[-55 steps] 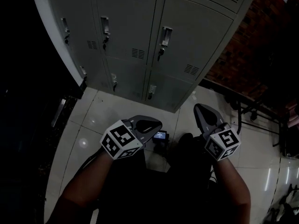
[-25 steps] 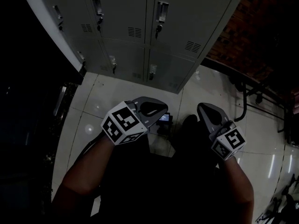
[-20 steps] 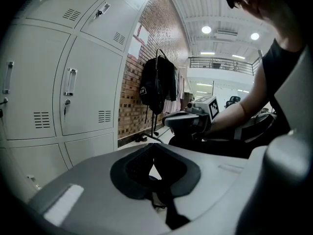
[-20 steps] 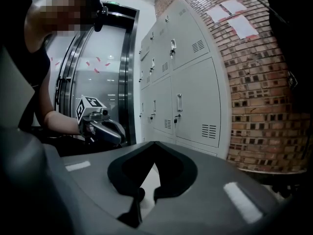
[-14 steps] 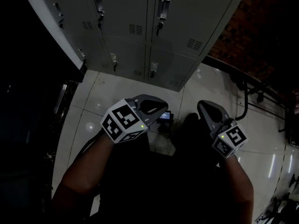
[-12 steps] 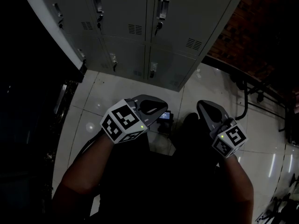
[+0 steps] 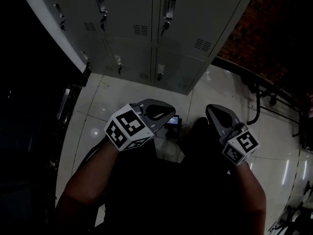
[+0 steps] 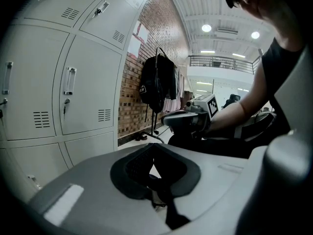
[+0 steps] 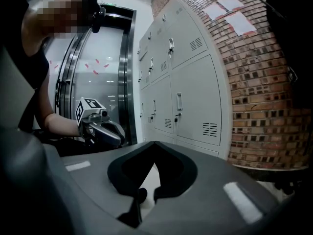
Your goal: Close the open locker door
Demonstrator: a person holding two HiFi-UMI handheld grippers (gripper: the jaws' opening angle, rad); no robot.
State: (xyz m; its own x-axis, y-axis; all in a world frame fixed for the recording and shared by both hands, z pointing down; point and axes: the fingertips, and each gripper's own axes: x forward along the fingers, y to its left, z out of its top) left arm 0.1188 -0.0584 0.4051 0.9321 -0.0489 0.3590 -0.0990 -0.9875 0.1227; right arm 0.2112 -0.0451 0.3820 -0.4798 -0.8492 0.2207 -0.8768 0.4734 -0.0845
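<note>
left claw (image 7: 169, 114) and right claw (image 7: 210, 110), both closed, near the lockers (image 7: 137, 13).

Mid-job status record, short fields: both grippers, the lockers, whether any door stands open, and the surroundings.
left gripper: shut, nothing between the jaws, held low over the floor
right gripper: shut, nothing between the jaws, held low, apart from the lockers
lockers: grey bank ahead, every door in view looks closed
open door: none seen in any view
brick wall: to the right of the lockers
contact: neither gripper touches a locker
</note>
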